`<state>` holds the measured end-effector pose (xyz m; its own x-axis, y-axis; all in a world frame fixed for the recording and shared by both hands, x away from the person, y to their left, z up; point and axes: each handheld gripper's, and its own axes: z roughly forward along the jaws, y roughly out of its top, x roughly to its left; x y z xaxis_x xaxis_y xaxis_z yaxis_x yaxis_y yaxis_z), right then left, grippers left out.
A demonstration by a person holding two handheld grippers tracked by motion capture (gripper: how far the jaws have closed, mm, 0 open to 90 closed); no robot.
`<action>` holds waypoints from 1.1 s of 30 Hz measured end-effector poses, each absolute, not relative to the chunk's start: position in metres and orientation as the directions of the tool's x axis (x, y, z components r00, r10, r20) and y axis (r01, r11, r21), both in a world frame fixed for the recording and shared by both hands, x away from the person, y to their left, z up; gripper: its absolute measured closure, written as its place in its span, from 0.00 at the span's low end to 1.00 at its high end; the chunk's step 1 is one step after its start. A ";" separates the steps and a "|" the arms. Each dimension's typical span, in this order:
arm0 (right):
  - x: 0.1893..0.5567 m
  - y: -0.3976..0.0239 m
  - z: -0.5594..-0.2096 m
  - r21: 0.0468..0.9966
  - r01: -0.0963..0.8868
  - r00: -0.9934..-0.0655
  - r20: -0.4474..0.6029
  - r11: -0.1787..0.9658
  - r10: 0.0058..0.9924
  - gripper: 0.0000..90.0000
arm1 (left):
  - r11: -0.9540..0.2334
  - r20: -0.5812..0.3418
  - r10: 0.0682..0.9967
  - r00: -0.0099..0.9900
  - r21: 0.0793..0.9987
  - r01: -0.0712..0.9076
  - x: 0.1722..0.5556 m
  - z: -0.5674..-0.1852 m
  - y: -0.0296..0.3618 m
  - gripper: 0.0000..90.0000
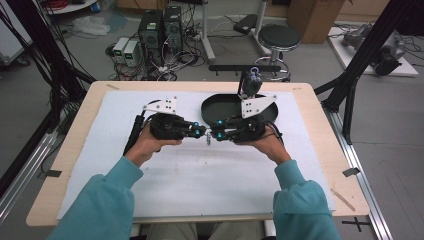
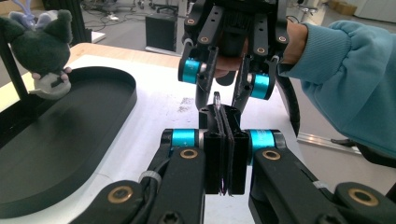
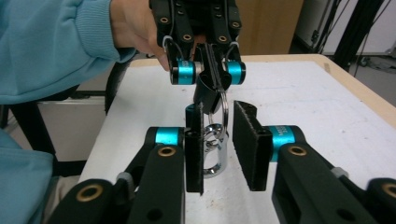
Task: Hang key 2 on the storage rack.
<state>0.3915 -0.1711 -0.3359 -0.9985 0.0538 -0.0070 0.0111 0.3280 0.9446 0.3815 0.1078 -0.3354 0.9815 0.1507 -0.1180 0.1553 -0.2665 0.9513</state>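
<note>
A silver carabiner (image 3: pixel 215 156) hangs from a thin metal ring (image 3: pixel 225 108) over the white mat; in the high view it is a small glint (image 1: pixel 208 141) between the two hands. My left gripper (image 1: pixel 203 132) is shut on the ring, whose edge sticks up between its closed jaws (image 2: pixel 217 100). My right gripper (image 3: pixel 219 112) faces it tip to tip and is open, its pads on either side of the carabiner without touching it. The left gripper (image 3: pixel 212 81) shows beyond, pinching the ring from above.
A black oval tray (image 1: pixel 220 107) lies just behind the grippers, with a dark plush toy (image 1: pixel 251 82) standing at its far edge. The white mat (image 1: pixel 200 180) covers the wooden table. Stool, computers and cables are on the floor beyond.
</note>
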 end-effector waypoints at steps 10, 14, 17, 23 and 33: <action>0.391 -0.171 -0.336 0.941 0.025 -0.999 0.012 0.338 0.042 0.95 | -0.279 -0.105 0.140 0.985 0.950 0.141 0.380 -0.335 0.107 0.98; 0.392 -0.172 -0.336 0.939 0.050 -0.998 0.035 0.341 0.051 0.97 | -0.286 -0.092 0.135 0.987 0.950 0.128 0.380 -0.336 0.106 0.98; 0.392 -0.172 -0.336 0.936 0.068 -0.997 0.054 0.345 0.051 0.98 | -0.288 -0.088 0.133 0.987 0.949 0.124 0.380 -0.336 0.106 0.98; 0.392 -0.173 -0.335 0.928 0.103 -0.995 0.089 0.358 0.055 0.99 | -0.286 -0.085 0.131 0.988 0.951 0.120 0.380 -0.337 0.105 0.97; 0.393 -0.174 -0.335 0.921 0.095 -0.995 0.074 0.377 0.071 0.99 | -0.257 -0.109 0.165 0.980 0.955 0.149 0.381 -0.337 0.105 0.78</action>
<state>0.3934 -0.1743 -0.3351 -0.9948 0.0706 0.0735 0.0949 0.3773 0.9212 0.3814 0.1053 -0.3369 0.9804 0.1645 -0.1085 0.1489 -0.2573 0.9548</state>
